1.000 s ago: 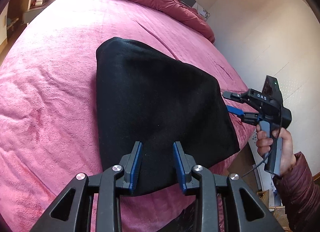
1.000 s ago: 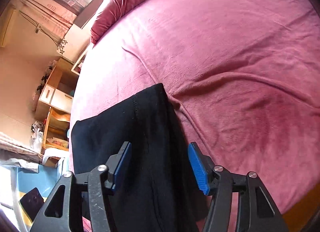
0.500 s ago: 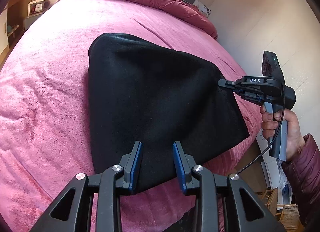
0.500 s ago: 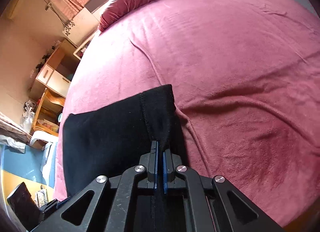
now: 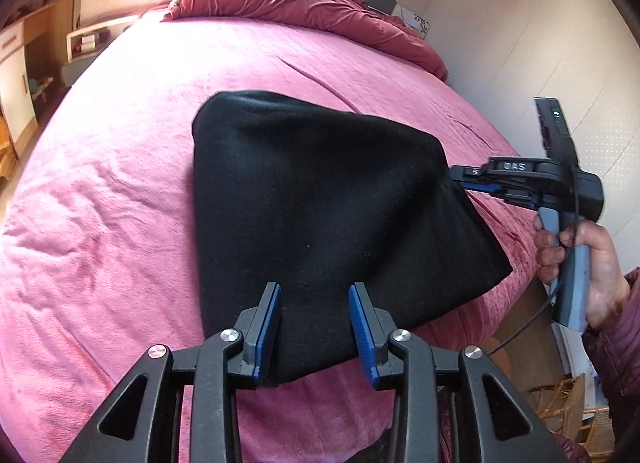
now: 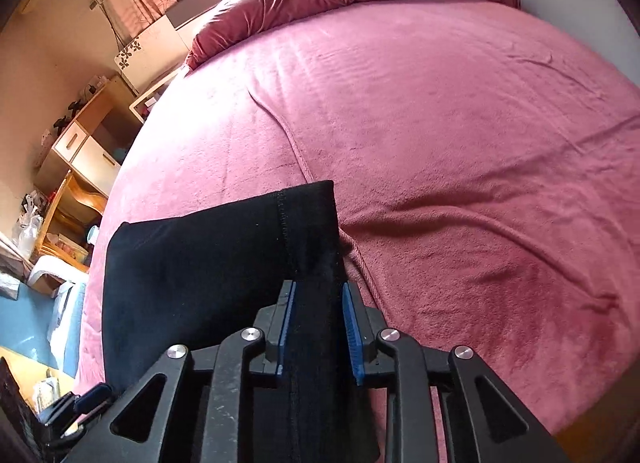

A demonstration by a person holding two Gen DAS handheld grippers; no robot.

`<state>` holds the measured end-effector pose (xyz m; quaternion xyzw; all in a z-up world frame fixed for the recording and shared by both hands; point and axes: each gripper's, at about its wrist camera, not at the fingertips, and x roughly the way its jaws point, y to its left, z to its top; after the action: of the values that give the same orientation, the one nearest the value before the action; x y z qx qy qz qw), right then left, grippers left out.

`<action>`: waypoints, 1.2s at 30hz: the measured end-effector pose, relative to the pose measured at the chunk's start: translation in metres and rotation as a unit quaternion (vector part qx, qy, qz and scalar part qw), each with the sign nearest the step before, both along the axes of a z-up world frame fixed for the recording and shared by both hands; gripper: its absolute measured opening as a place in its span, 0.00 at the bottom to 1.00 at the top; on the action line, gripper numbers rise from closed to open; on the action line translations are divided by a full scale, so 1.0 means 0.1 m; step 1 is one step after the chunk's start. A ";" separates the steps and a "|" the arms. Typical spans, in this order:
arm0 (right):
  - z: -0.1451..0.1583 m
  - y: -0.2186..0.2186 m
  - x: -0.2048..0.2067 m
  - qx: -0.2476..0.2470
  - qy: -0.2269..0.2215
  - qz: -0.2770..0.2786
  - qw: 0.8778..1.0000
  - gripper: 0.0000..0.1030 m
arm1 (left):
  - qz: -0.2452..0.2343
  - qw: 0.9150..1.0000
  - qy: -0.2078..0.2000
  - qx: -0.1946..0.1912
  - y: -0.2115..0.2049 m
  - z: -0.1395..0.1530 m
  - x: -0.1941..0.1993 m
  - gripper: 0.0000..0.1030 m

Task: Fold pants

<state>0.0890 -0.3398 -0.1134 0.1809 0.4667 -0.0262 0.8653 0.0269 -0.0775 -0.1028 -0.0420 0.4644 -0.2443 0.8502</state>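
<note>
Pants (image 5: 320,215), black, folded into a compact wedge, lying on pink blanket (image 5: 100,203) near the bed's near edge, right of centre in left-wrist view. Narrow end far, wide end near. Stitched seam (image 6: 282,223) visible in right-wrist view, running along the fabric close to its far right corner.

Left gripper (image 5: 314,329): jaws apart, blue pads (image 5: 269,327) on either side of the pants' near edge, fabric between them but no pinch. Sits at near centre of the garment.

Right gripper (image 6: 318,327): jaws parted w/ a gap, black fabric lying between the blue pads (image 6: 352,337); contact w/ cloth can't be confirmed, not clamped. In left-wrist view same tool at pants' right edge, tips at the fabric, held by right hand (image 5: 592,263) in a maroon sleeve.

Crumpled maroon duvet (image 5: 320,7) bunched at far end of bed. Wooden shelves (image 6: 76,191) at far left beside bed, cluttered. Pale wall (image 5: 540,43) to the right.
</note>
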 end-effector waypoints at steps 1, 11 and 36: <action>0.06 0.05 -0.05 -0.006 -0.008 0.005 1.000 0.27 | 0.005 1.000 -0.004 0.001 0.01 0.03 0.00 0.35; 0.06 0.63 -0.39 -0.026 0.006 0.099 0.995 0.29 | 0.036 0.999 -0.024 0.025 0.16 0.13 0.06 0.36; -0.45 0.39 -0.82 0.014 0.005 0.081 0.997 0.29 | 0.055 0.996 0.062 -0.014 0.37 -0.26 0.18 0.47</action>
<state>0.0073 -0.3012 -0.1580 0.1546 0.4843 0.0495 0.8597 0.0448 -0.0403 -0.1283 -0.0948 0.5100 -0.2002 0.8312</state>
